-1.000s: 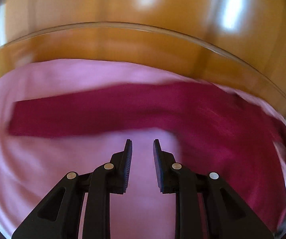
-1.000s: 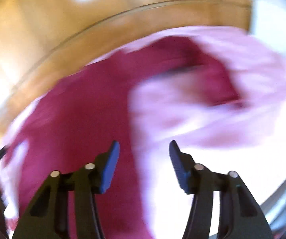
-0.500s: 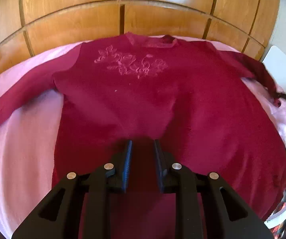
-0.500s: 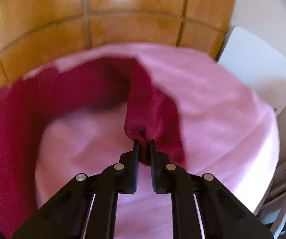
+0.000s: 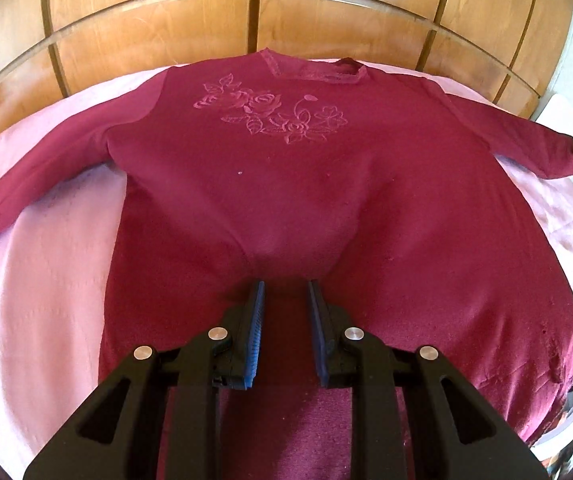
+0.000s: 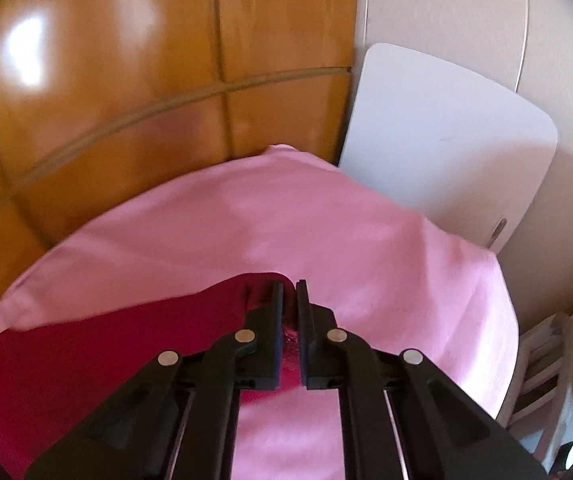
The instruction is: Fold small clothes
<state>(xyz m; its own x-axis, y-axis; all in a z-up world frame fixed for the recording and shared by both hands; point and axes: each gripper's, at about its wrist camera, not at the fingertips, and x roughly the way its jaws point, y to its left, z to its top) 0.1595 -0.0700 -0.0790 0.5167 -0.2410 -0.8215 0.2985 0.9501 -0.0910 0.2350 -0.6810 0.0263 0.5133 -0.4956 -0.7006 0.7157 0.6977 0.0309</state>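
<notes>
1. A dark red knit sweater [image 5: 286, 184] lies face up across the middle of the left wrist view, spread flat on a smooth pink sheet [image 5: 42, 280]; its neckline sits at upper centre.
2. A raised rose embroidery [image 5: 270, 114], tone on tone, crosses the chest below the ribbed collar.
3. One sleeve runs to the left edge of the frame; the other stretches to the far right edge.
4. The left gripper [image 5: 284, 292], black with ribbed blue pads, stands slightly parted over the hem with a hump of fabric ahead; whether it pinches cloth I cannot tell.
5. The right gripper [image 6: 289, 292] is clamped tight on the red sleeve cuff [image 6: 262, 288], low in the centre of its view.
6. Glossy wooden panels [image 6: 126, 100] fill the upper left there, and a white rounded board [image 6: 438, 136] stands at the right.
</notes>
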